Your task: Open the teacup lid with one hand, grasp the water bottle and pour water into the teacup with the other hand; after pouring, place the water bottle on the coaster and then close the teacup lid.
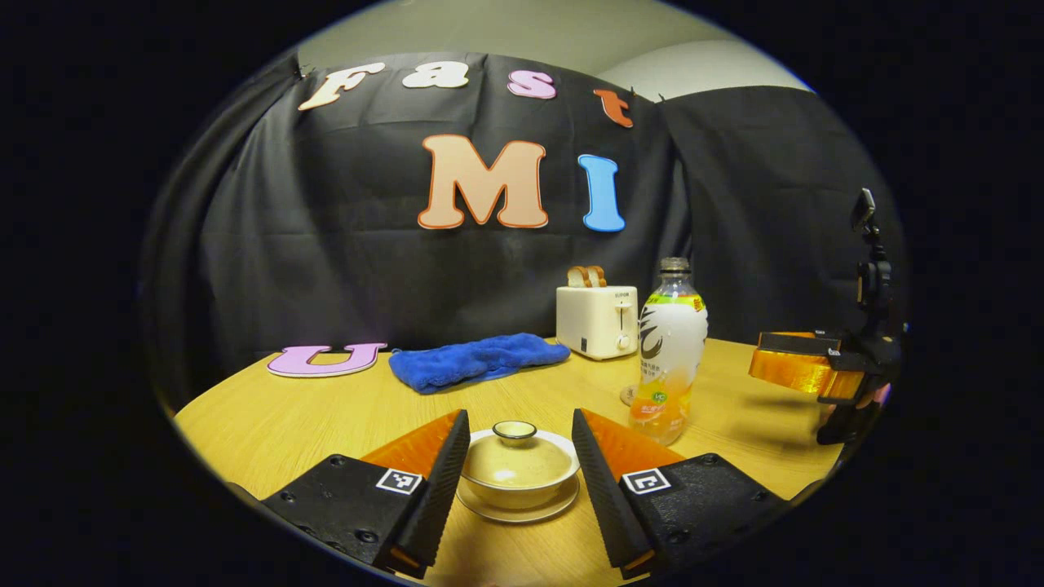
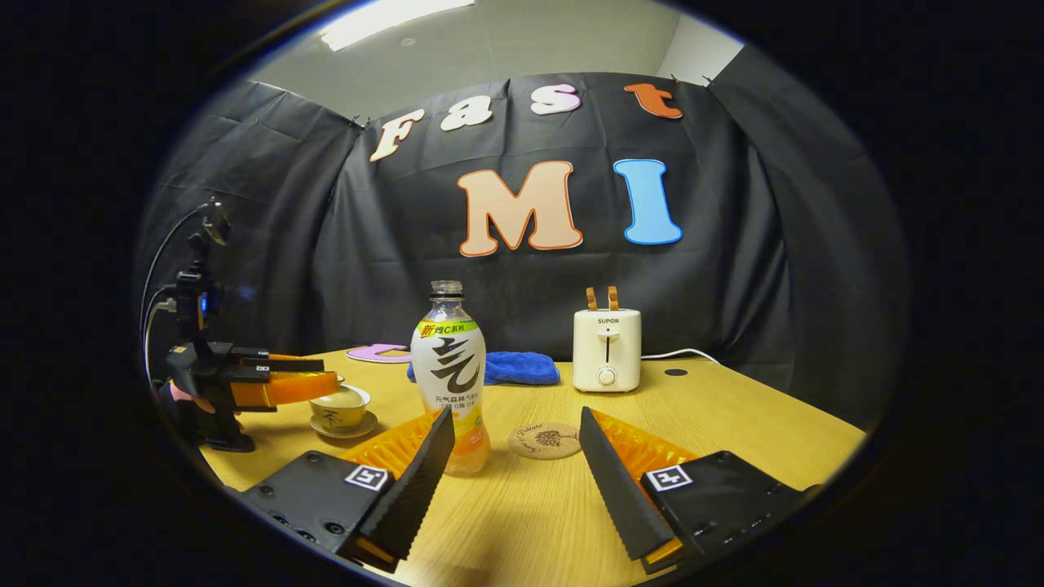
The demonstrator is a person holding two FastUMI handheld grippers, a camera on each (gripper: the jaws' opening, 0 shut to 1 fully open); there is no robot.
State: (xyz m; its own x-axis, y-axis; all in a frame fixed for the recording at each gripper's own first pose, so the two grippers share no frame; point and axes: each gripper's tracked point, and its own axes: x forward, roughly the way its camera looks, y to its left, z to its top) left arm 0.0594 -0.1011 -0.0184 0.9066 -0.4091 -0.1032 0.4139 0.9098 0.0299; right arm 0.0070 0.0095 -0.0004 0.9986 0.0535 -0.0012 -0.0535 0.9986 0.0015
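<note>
The pale wood-grain tabletop (image 1: pixel 285 416) looks smooth and matt. The cream glazed ceramic teacup (image 1: pixel 517 469) is glossy, the clear plastic water bottle (image 2: pixel 449 375) shiny, the blue towel (image 1: pixel 477 359) plush, the round cork coaster (image 2: pixel 545 440) matt.

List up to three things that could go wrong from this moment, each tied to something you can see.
1. The water bottle has no cap and stands tall; a clumsy grasp by the right gripper might tip and spill it.
2. The left gripper, jaws open around the teacup, could drag it along when lifting the lid.
</note>
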